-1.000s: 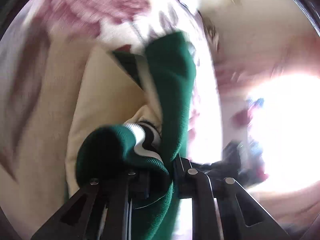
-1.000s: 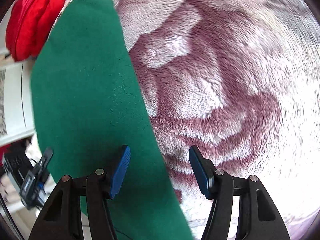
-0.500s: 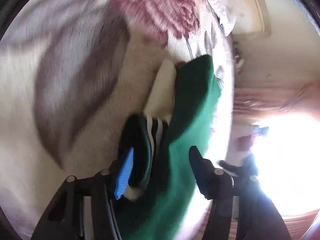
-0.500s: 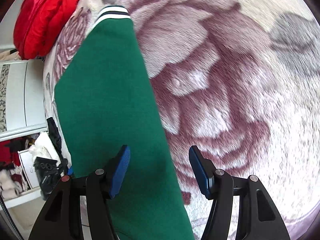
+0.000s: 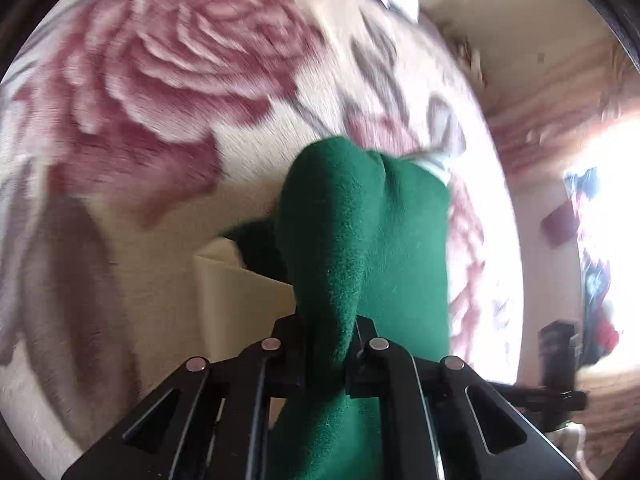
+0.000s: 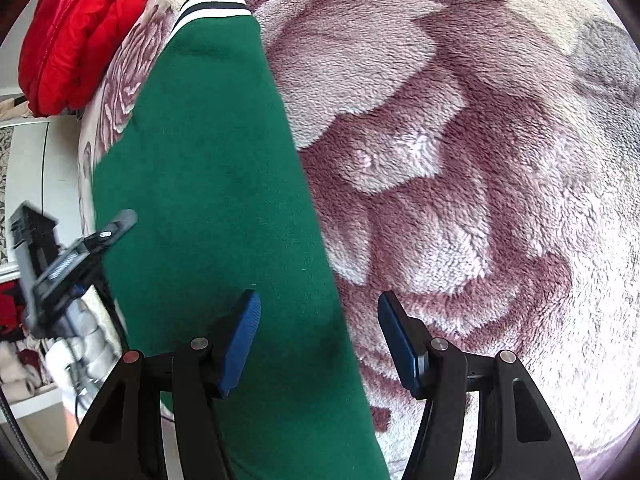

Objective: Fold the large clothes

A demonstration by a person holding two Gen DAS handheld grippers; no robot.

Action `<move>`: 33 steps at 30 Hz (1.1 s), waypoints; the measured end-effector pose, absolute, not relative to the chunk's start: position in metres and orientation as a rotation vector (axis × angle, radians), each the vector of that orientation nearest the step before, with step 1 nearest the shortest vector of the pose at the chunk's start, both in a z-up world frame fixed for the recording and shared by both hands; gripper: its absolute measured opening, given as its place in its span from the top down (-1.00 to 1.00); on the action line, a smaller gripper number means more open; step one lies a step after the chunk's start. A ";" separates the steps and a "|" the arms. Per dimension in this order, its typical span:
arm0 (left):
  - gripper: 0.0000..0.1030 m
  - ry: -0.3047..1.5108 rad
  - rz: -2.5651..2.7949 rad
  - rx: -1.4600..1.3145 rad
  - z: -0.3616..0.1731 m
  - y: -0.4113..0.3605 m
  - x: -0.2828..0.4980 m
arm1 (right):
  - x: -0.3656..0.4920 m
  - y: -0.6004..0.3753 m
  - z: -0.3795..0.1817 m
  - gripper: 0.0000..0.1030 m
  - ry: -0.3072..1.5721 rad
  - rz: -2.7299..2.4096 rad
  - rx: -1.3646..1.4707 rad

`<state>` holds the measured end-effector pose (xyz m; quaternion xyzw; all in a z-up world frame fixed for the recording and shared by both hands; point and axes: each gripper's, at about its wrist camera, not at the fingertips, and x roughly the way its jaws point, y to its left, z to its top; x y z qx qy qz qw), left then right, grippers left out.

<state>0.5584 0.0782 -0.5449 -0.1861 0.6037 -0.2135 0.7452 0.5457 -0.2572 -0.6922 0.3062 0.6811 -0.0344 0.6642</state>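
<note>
A dark green sweater [image 6: 208, 184] with a white-and-dark striped hem [image 6: 214, 2] lies flat on a rose-patterned plush blanket [image 6: 440, 160]. My right gripper [image 6: 320, 340] is open, hovering above the sweater's right edge, blue pads [image 6: 242, 336] apart, holding nothing. In the left wrist view my left gripper [image 5: 326, 338] is shut on a bunched fold of the green sweater [image 5: 360, 232], which rises between the fingers. A cream panel [image 5: 236, 300] of the garment shows beneath it.
A red puffy jacket [image 6: 76, 28] lies at the blanket's far left corner. The other gripper device [image 6: 60, 268] shows at the left edge of the right wrist view. White furniture [image 6: 28, 160] and room clutter stand beyond the bed edge.
My left gripper was shut on the striped cuff, opened half a second ago, and is now shut on a green fold. The right gripper stayed open and drew back a little.
</note>
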 end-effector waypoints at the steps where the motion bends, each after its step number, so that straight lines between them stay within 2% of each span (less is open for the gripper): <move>1: 0.82 1.334 -0.453 -0.432 -0.549 0.089 0.559 | 0.545 -0.257 -0.692 -0.23 1.536 -0.076 0.690; 3: 0.80 1.421 -0.418 -0.538 -0.574 0.114 0.558 | 0.541 -0.256 -0.694 -0.23 1.542 -0.075 0.691; 4: 0.67 1.450 -0.424 -0.598 -0.581 0.123 0.558 | 0.539 -0.256 -0.695 -0.23 1.548 -0.069 0.691; 5: 0.62 1.463 -0.441 -0.669 -0.584 0.129 0.560 | 0.535 -0.256 -0.696 -0.23 1.559 -0.066 0.688; 7: 0.55 1.440 -0.465 -0.734 -0.567 0.147 0.546 | 0.528 -0.256 -0.695 -0.23 1.569 -0.061 0.704; 9: 0.15 1.384 -0.451 -0.698 -0.539 0.165 0.527 | 0.521 -0.256 -0.692 -0.23 1.561 -0.047 0.735; 10: -0.24 1.369 -0.409 -0.663 -0.529 0.171 0.519 | 0.516 -0.260 -0.689 -0.23 1.553 -0.044 0.747; 11: -0.35 1.348 -0.385 -0.654 -0.522 0.175 0.510 | 0.512 -0.262 -0.686 -0.23 1.547 -0.046 0.759; 13: -0.40 1.381 -0.379 -0.624 -0.527 0.171 0.495 | 0.505 -0.267 -0.684 -0.23 1.540 -0.056 0.783; 18: -0.39 1.564 -0.479 -0.568 -0.584 0.122 0.465 | 0.473 -0.282 -0.696 -0.23 1.565 -0.105 0.856; 19: -0.37 1.551 -0.494 -0.572 -0.588 0.113 0.463 | 0.466 -0.283 -0.699 -0.23 1.573 -0.115 0.868; 20: -0.25 1.512 -0.492 -0.545 -0.586 0.101 0.460 | 0.460 -0.282 -0.702 -0.23 1.579 -0.121 0.879; 21: -0.02 1.473 -0.540 -0.546 -0.580 0.092 0.460 | 0.456 -0.284 -0.705 -0.23 1.581 -0.126 0.888; 22: 0.83 1.451 -0.582 -0.570 -0.575 0.088 0.461 | 0.452 -0.284 -0.707 -0.23 1.579 -0.130 0.901; 26: 0.83 1.375 -0.724 -0.852 -0.562 0.108 0.456 | 0.430 -0.290 -0.707 -0.23 1.560 -0.139 0.934; 30: 0.81 1.457 -0.562 -0.934 -0.616 0.154 0.461 | 0.411 -0.304 -0.706 -0.23 1.550 -0.141 0.972; 33: 0.63 1.513 -0.545 -1.072 -0.639 0.180 0.457 | 0.391 -0.320 -0.705 -0.23 1.556 -0.134 0.977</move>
